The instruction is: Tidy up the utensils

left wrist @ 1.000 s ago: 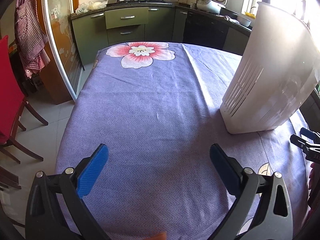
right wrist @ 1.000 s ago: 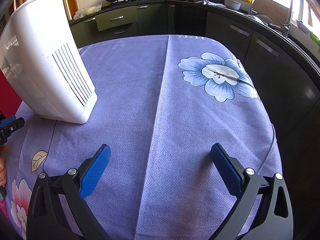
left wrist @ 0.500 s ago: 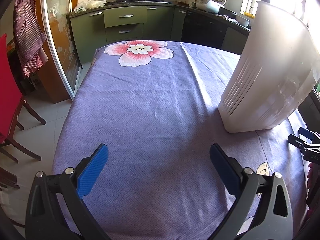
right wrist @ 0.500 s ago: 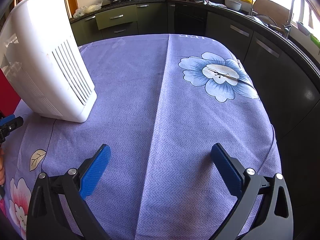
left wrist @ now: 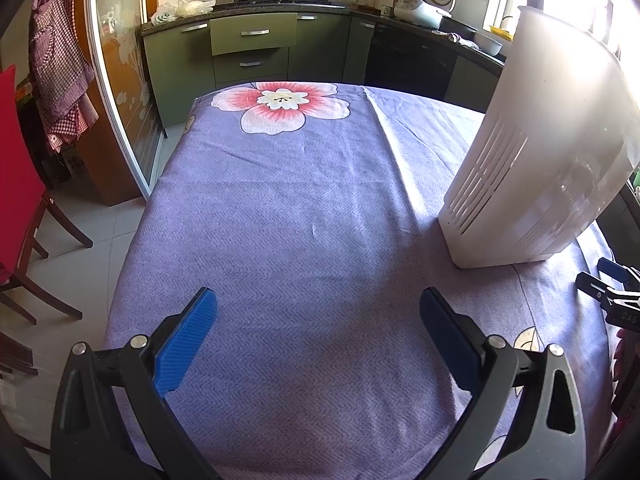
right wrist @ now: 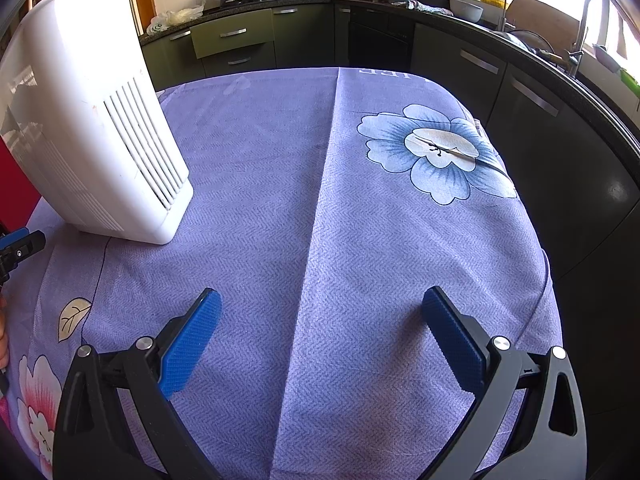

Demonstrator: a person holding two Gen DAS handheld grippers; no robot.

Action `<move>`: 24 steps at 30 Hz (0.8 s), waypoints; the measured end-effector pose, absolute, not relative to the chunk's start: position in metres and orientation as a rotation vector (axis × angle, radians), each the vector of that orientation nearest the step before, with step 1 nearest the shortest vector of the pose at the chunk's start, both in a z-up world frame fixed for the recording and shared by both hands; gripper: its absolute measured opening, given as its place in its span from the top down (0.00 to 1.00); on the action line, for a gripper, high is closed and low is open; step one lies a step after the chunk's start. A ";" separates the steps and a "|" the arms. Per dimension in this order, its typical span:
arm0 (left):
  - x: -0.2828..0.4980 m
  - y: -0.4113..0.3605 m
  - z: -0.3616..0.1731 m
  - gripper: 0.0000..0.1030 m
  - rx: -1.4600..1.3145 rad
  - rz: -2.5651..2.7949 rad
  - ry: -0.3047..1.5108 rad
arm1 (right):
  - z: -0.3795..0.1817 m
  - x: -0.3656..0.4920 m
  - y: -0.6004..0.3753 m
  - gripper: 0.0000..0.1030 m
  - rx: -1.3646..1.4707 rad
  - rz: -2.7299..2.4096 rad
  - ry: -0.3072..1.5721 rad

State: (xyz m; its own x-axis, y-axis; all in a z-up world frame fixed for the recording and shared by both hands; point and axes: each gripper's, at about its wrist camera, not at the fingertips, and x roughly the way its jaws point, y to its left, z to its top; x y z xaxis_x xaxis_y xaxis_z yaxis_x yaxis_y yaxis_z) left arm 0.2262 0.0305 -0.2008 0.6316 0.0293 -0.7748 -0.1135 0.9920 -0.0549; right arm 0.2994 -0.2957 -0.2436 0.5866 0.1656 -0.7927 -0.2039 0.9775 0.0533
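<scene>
- A home kitchen: a table [left wrist: 304, 208] under a purple flowered cloth [right wrist: 304, 184] fills both views, with green cabinets and a stove behind.
- Nearest the cameras, the left tool [left wrist: 318, 322] hangs over the bare cloth with its blue pads spread wide and nothing between them.
- The right tool [right wrist: 320, 320] is likewise spread apart and empty, over the cloth's centre crease.
- Further in, a white slotted utensil holder [left wrist: 536, 160] stands upright on the cloth, right of the left tool and left of the right one, so between the two.
- No utensils show in either view; what is inside the holder cannot be told, since its rim is above both cameras.
- Risks, as I judge them: the holder is tall, so a sideways bump from either tool could tip it; the loose cloth could drag under a pushed base; the two tools could collide, as both approach the same holder.
</scene>
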 end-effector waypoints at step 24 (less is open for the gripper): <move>0.220 0.017 -0.194 0.07 -0.026 0.112 0.842 | -0.245 0.300 -0.294 0.03 -0.056 0.209 0.921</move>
State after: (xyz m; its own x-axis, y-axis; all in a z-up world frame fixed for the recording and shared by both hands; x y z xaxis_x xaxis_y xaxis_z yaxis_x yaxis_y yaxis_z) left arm 0.2200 0.0175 -0.1941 0.6605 0.0883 -0.7456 -0.1089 0.9938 0.0213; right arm 0.3000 -0.2942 -0.2449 0.5863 0.1558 -0.7950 -0.2033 0.9782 0.0419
